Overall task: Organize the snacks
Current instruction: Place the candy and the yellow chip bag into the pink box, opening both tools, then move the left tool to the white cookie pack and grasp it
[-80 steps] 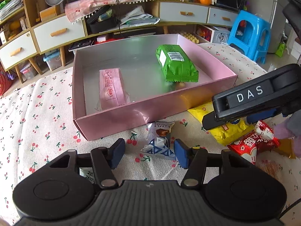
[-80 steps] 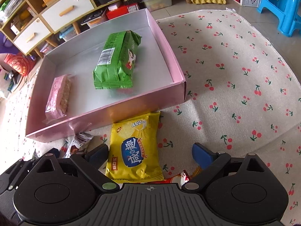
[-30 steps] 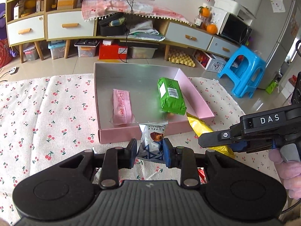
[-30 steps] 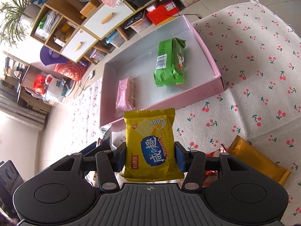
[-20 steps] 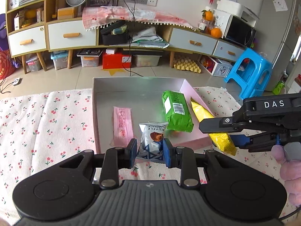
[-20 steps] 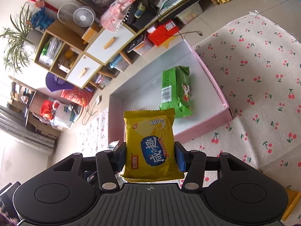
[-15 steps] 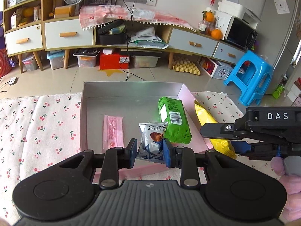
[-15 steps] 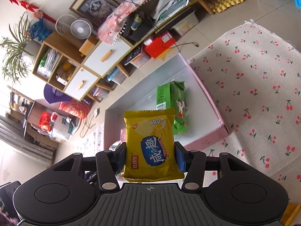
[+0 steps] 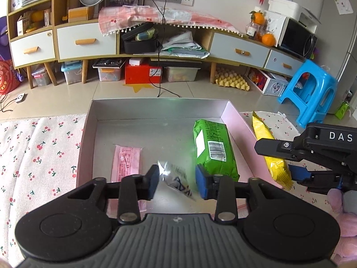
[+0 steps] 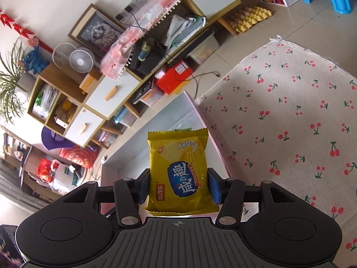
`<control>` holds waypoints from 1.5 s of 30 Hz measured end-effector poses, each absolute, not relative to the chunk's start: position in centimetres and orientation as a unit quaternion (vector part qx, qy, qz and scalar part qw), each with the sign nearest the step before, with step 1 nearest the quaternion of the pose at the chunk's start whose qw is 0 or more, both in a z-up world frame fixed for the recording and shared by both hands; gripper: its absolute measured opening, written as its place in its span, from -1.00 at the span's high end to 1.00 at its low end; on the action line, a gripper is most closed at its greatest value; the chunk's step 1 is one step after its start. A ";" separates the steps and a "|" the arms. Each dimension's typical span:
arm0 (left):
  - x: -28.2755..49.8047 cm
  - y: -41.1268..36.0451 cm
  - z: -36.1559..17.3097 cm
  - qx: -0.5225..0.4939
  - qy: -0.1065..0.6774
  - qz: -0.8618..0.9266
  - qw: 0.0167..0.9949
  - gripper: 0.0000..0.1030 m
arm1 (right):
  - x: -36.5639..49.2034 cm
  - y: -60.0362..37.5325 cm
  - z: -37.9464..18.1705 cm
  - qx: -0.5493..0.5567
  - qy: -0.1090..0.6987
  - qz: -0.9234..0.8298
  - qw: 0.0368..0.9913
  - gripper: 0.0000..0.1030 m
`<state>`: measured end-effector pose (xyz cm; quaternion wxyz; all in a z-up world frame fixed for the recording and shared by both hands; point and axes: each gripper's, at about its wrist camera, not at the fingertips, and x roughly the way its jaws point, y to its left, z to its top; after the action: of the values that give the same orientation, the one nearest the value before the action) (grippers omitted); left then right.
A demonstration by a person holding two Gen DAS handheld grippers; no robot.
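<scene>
Altogether four snack packets show: two lie in the pink box (image 9: 239, 125), one hangs blurred between the left gripper's pads, one sits in the right gripper. Ahead of the left gripper (image 9: 177, 179) and to its left lies the pink packet (image 9: 127, 158); ahead and to its right lies the green packet (image 9: 213, 147), both flat on the box floor. The left gripper's jaws have just been opening and now stand about half apart; the small silver packet (image 9: 176, 178) is between them, blurred and tilted, clear of the right pad, and whether it touches the left pad I cannot tell. The right gripper (image 10: 179, 184) grips the yellow packet (image 10: 179, 169) by its sides, pads pressing, jaws having eased slightly wider; in the left wrist view it hangs past the box's right wall. The cherry-print cloth (image 10: 290, 122) covers the bench on both sides of the box. Beyond stand a blue stool (image 9: 312, 89) and a low cabinet (image 9: 87, 42).
</scene>
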<state>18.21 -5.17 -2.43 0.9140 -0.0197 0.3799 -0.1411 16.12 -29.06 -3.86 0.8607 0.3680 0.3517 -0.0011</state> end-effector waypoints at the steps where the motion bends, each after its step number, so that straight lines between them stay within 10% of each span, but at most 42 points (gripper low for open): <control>1: 18.1 -5.1 -2.3 -0.021 0.376 -0.142 0.916 -0.05 | 16.2 -29.2 -3.9 0.368 0.353 -0.004 0.860 -0.28; 45: 8.9 2.1 -1.2 0.021 0.416 -0.106 0.903 -0.92 | 7.5 -24.9 -1.2 0.147 0.444 0.058 0.882 -0.65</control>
<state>8.95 2.13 -1.20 0.9031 0.0215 0.4155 -0.1063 7.53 -24.90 -1.18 0.8820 0.1469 0.4439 0.0583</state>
